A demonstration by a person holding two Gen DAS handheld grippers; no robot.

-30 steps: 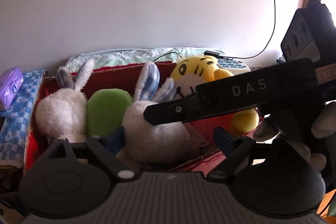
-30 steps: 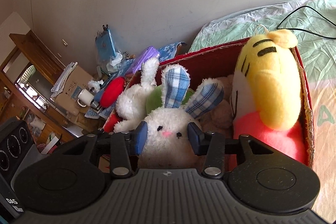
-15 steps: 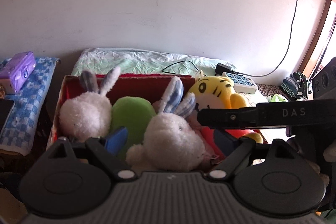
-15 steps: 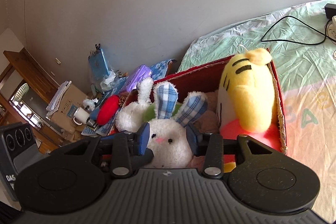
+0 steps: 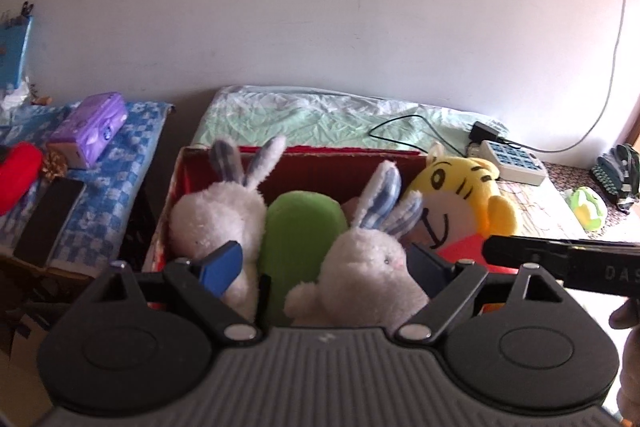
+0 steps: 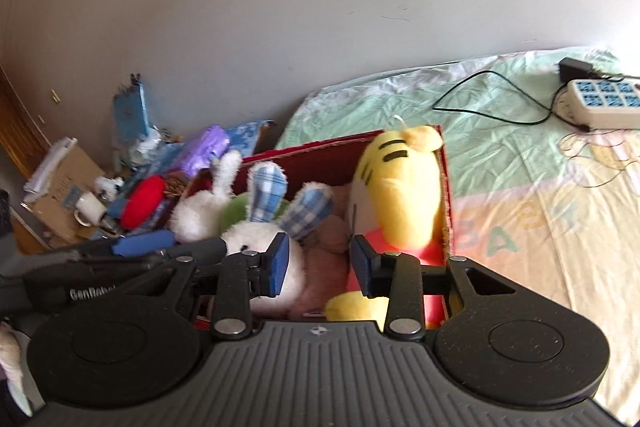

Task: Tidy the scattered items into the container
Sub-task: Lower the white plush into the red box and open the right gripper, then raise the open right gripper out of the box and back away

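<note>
A red cardboard box [image 5: 332, 163] [image 6: 446, 187] stands on the bed and holds several plush toys: two white rabbits with blue checked ears [image 5: 368, 263] [image 5: 218, 207], a green plush [image 5: 300, 223], and a yellow tiger in red [image 5: 460, 195] [image 6: 400, 203]. My left gripper [image 5: 324, 263] is open and empty, above the near edge of the box. My right gripper [image 6: 318, 263] is open and empty, above the box's near side, between the front rabbit [image 6: 264, 259] and the tiger. The right gripper's arm shows at the right of the left wrist view [image 5: 560, 263].
A white power strip [image 5: 512, 163] [image 6: 604, 103] with a black cable lies on the pale green sheet behind the box. A small green toy [image 5: 586, 207] lies far right. Left of the bed, a side table carries a purple tissue pack [image 5: 90, 131], a red object [image 6: 146, 201] and a mug [image 6: 88, 207].
Both grippers have pulled back and up from the box, so more bed and wall shows. The right gripper's jaws have opened wider and no longer frame the front rabbit's head.
</note>
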